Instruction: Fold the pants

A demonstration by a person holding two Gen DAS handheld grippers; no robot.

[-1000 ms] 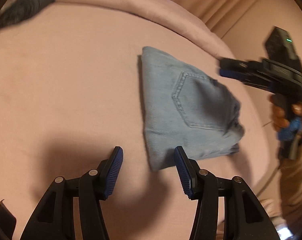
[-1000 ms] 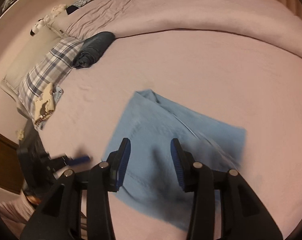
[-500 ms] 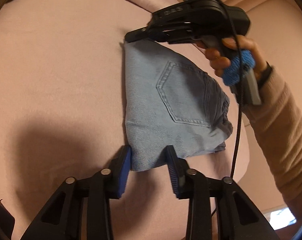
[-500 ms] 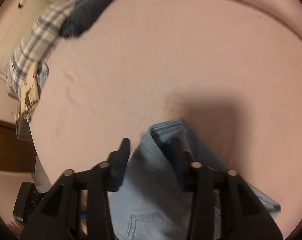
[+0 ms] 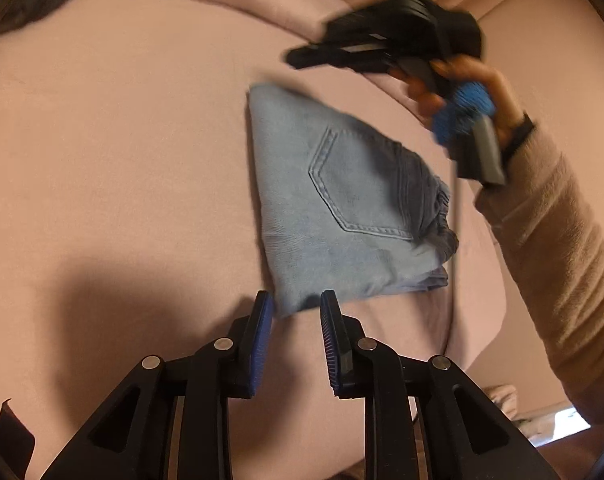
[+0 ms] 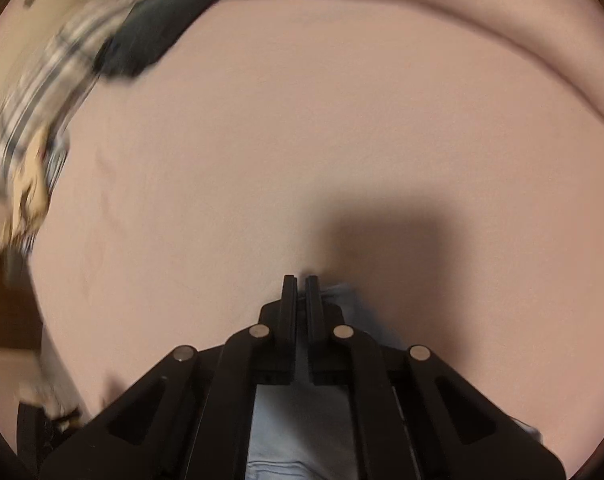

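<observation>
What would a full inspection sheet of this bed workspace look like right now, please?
Surface: pink bedsheet, smooth, gripper shadows on it.
Job's things: light-blue jeans, folded compactly, back pocket up, lying flat.
Clutter: dark folded garment and plaid pillow at the far edge.
Grippers: left gripper closing, the jeans' near corner between its jaws, not pressed; right gripper closing, nearly together by the far corner, nothing plainly between.
Cables: thin cable hanging from the right gripper.
Surroundings: beige sleeve.
</observation>
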